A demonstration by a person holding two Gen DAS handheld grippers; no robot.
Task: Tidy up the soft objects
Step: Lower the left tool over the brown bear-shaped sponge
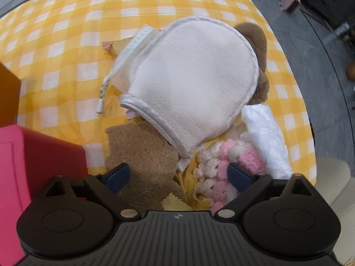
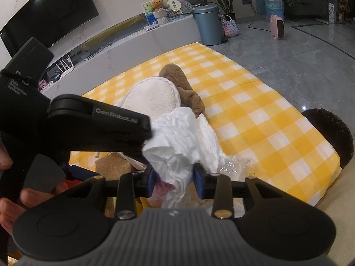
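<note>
A pile of soft things lies on the yellow checked tablecloth [image 1: 66,44]. On top is a white bath mitt [image 1: 188,82], half covering a brown plush toy [image 1: 255,42]. In front lie a brown coir mat [image 1: 137,150], a pink-and-white crochet piece [image 1: 221,166] and scraps of yellow cloth [image 1: 177,205]. My left gripper [image 1: 177,174] points down over the mat and crochet, jaws wide open, gripping nothing. My right gripper [image 2: 174,177] is shut on a crumpled white cloth [image 2: 177,141], lifted above the pile; the same white cloth [image 1: 266,133] shows at the right in the left wrist view.
A pink box [image 1: 33,155] and an orange-brown box [image 1: 8,93] stand at the left. A white measuring tape [image 1: 106,82] trails beside the mitt. Crinkled clear plastic [image 2: 233,166] lies near the front edge. A dark round seat [image 2: 328,137] sits beyond the table's right edge. A hand [image 2: 6,161] holds the left gripper.
</note>
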